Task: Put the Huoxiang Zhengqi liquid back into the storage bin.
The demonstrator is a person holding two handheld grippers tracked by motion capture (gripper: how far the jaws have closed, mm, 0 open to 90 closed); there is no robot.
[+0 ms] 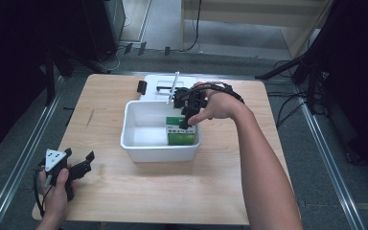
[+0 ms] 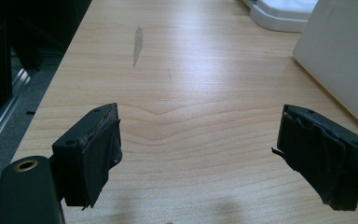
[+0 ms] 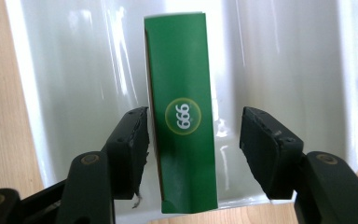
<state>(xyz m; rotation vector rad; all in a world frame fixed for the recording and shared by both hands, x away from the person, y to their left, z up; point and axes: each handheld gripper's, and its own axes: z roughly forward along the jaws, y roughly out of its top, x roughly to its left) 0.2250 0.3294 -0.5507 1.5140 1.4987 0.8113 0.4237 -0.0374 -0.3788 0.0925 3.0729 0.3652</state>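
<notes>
Green box (image 3: pixel 182 116) stands in the white tub (image 3: pixel 284 56) between the right hand-held gripper (image 3: pixel 193 144)'s open, unclamped jaws.

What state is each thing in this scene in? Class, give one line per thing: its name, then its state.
green box: standing on edge inside the tub, between the right gripper's jaws, a gap on one side.
white tub: open-topped, upright on the table.
right gripper: open, around the box.
left gripper: open, holding nothing, above bare wood.
white lid: lying flat behind the tub.

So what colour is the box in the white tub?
Green, with a round 999 mark; the box shows best in the right gripper view.
</notes>
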